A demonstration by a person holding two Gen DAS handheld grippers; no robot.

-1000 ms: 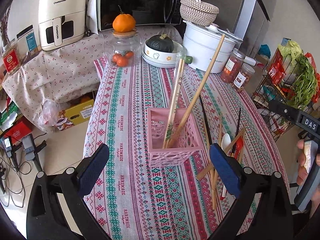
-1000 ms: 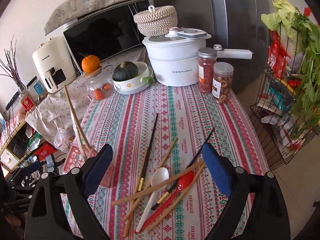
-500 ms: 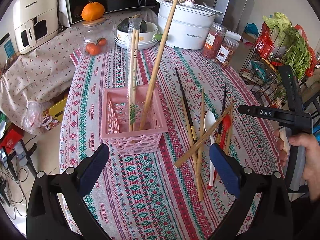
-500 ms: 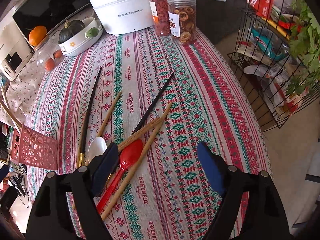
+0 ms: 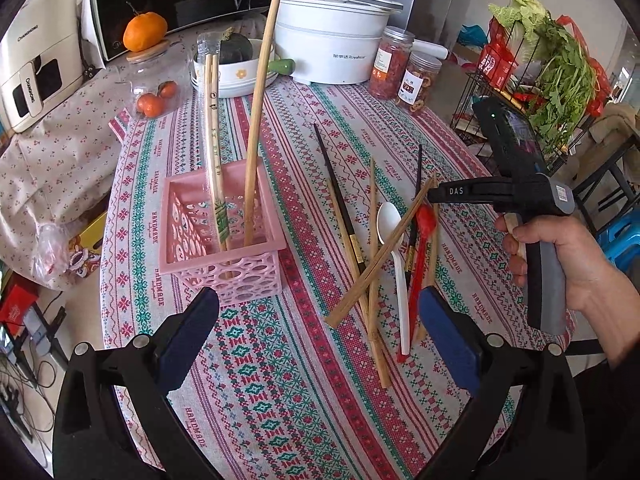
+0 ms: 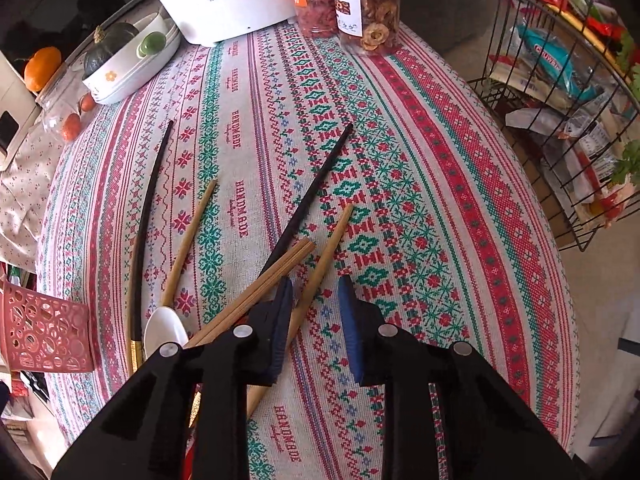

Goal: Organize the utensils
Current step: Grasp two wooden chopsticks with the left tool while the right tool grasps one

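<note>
Long tan bamboo chopstick [image 6: 320, 264] lies slantwise, plain, blunt-ended

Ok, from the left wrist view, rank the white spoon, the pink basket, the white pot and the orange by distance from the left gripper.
1. White spoon, just ahead of the left gripper, right side.
2. Pink basket, just ahead, left; too close to call against the spoon.
3. White pot, far end, centre-right.
4. Orange, far left, on a jar.

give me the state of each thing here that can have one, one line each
left gripper: open, empty, above the cloth near the basket
right gripper: jaws just been closing, a gap left, bamboo chopstick between the pads, not yet pinched
pink basket: upright, holding chopsticks on end
white spoon: lying loose in the pile
red spoon: lying loose in the pile
white pot: lid on
two jars: lids on
</note>
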